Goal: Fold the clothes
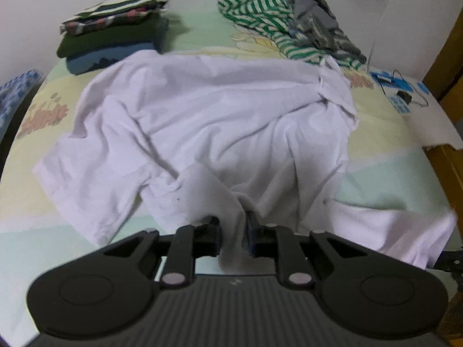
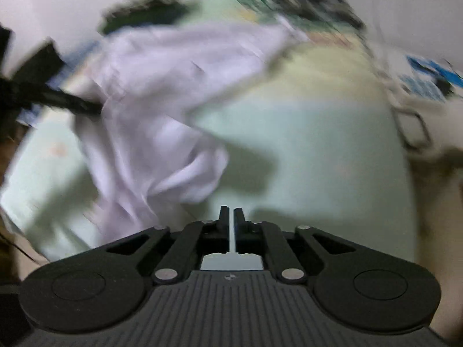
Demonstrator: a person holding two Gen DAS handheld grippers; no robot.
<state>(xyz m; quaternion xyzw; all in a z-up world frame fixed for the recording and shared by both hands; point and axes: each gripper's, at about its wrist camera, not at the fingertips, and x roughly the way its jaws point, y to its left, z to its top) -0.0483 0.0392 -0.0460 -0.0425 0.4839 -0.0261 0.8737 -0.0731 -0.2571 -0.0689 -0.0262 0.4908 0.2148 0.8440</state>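
White wall is seen behind a bed [image 1: 376, 179] covered in a pale green and yellow printed sheet. A white T-shirt [image 1: 208, 121] is spread, rumpled, across the middle of the bed. A fold of its near edge is pinched between the fingers of the left hand-held gripper [image 1: 233, 231]. The right hand-held gripper [image 2: 231, 217] is seen almost closed, with only a thin slit between its fingers and nothing held, beside the blurred shirt. A folded stack [image 1: 113, 31] and an unfolded heap of clothes [image 1: 292, 26] are seen at the far edge.
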